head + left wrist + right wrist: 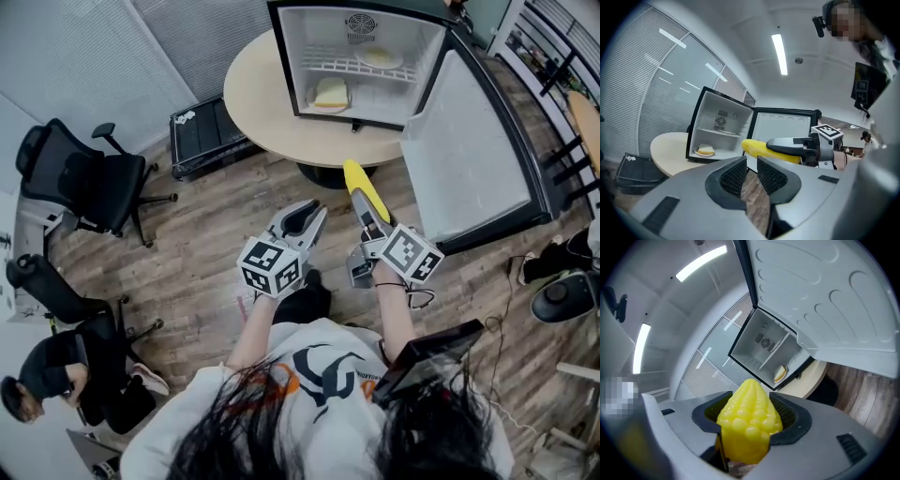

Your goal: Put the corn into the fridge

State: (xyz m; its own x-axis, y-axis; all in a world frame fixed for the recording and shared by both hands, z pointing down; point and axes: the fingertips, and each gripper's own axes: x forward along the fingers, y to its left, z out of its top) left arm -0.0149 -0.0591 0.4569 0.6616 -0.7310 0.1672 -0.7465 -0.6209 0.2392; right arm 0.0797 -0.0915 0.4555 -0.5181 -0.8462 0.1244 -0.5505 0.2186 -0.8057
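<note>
Resting on round table [258,103], open fridge [287,66]; wood floor [206,216]; right tool [366,212] grips corn [358,178].

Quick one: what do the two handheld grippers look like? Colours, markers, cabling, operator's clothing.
The left gripper and right gripper match: grey moulded bodies, jaws lined with black textured pads. Each carries a white cube printed with black square markers. A thin black cable loops by the right one. The operator wears a white T-shirt with a black-and-orange print.

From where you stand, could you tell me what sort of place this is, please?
Probably an office: black swivel chairs, window blinds, and a round table carrying an open mini fridge.
</note>
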